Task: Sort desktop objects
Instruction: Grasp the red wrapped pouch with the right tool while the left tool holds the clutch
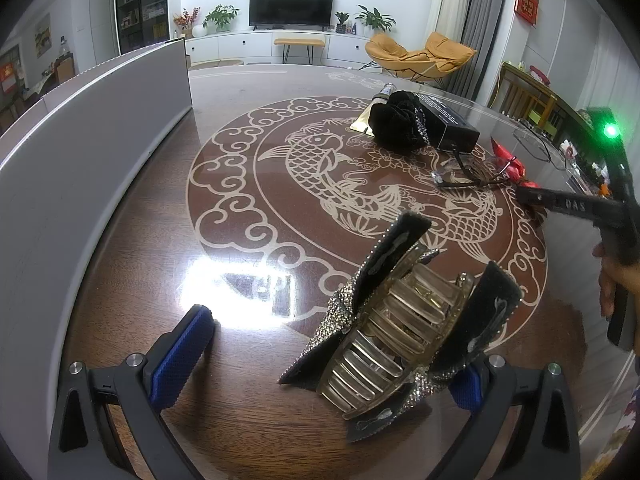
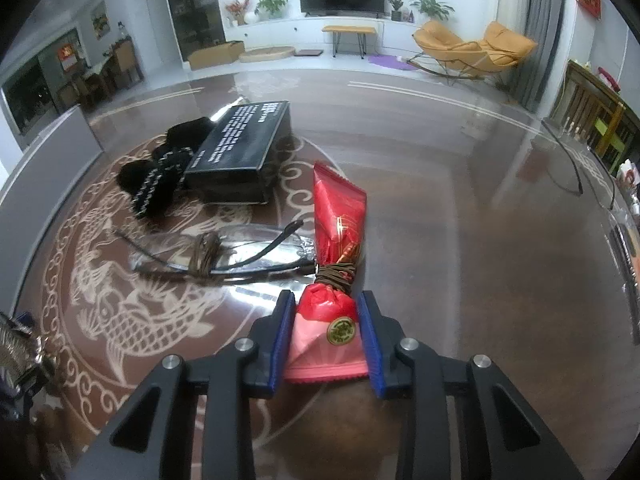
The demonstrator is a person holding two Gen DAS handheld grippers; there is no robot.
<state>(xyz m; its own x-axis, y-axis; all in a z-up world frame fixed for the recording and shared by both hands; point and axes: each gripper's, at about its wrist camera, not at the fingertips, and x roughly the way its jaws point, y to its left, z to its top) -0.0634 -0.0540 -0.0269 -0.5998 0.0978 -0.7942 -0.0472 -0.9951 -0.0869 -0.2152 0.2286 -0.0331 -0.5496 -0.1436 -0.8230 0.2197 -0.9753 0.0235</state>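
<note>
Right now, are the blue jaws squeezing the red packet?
Touching. The right wrist view shows the right gripper shut on the red packet, both blue pads pressed against its sides with no gap.

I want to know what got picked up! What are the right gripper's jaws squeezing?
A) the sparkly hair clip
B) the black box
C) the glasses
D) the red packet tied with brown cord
D: in the right wrist view the blue pads press both sides of the red packet, while the black box lies apart on the table.

box lies behind glasses on the table.
</note>
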